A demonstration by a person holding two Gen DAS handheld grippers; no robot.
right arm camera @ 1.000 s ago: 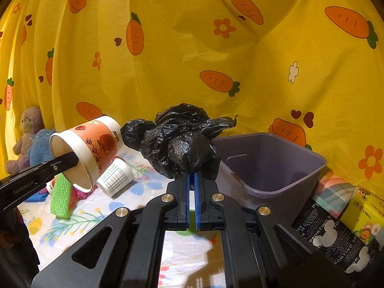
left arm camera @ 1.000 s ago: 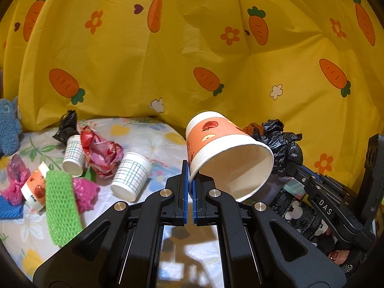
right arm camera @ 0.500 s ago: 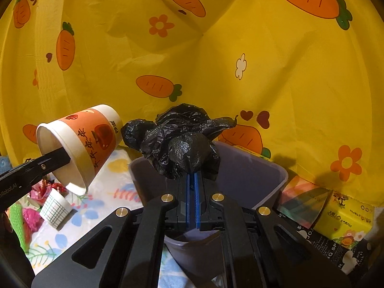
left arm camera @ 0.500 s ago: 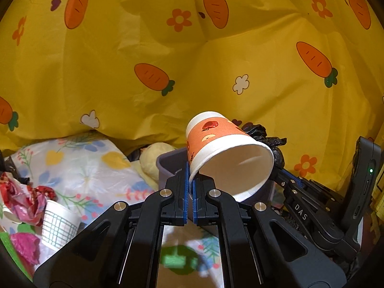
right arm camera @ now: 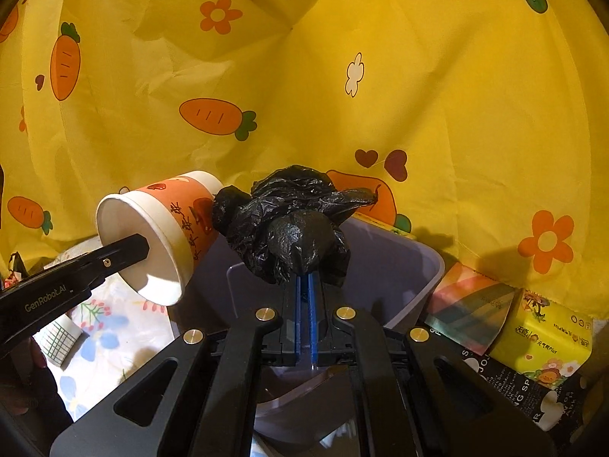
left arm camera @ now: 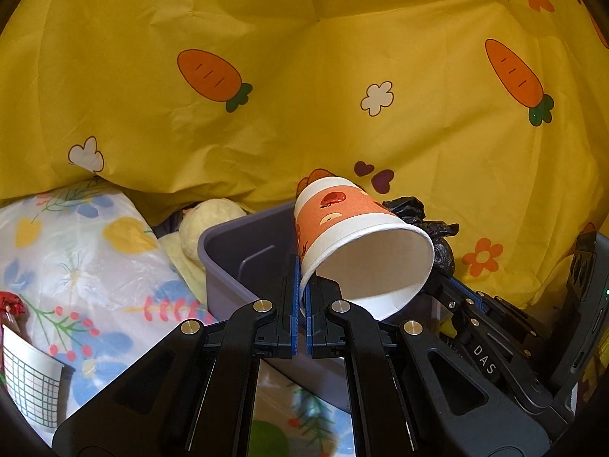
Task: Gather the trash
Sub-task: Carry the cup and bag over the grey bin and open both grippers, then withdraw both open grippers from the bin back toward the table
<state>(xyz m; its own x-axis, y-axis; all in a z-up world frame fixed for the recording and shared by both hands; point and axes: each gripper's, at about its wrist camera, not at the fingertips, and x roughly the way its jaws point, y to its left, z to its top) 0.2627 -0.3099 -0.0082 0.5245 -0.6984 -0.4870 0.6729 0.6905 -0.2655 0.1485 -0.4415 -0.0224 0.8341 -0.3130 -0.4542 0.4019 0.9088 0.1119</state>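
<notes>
"GenRobot.AI" on left gripper (right arm camera: 125, 251), "DAS" on right gripper (left arm camera: 437, 285)

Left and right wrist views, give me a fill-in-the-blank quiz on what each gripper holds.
1. The left gripper pinches the rim of an orange paper ____.
2. The right gripper holds a crumpled ____ plastic bag.
3. Both hang over a purple ____.
4. The backdrop cloth is printed with ____ and flowers.

Answers: cup; black; bin; carrots

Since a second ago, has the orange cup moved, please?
Yes. The orange cup has travelled right, from over the floral sheet to the purple bin.
</notes>
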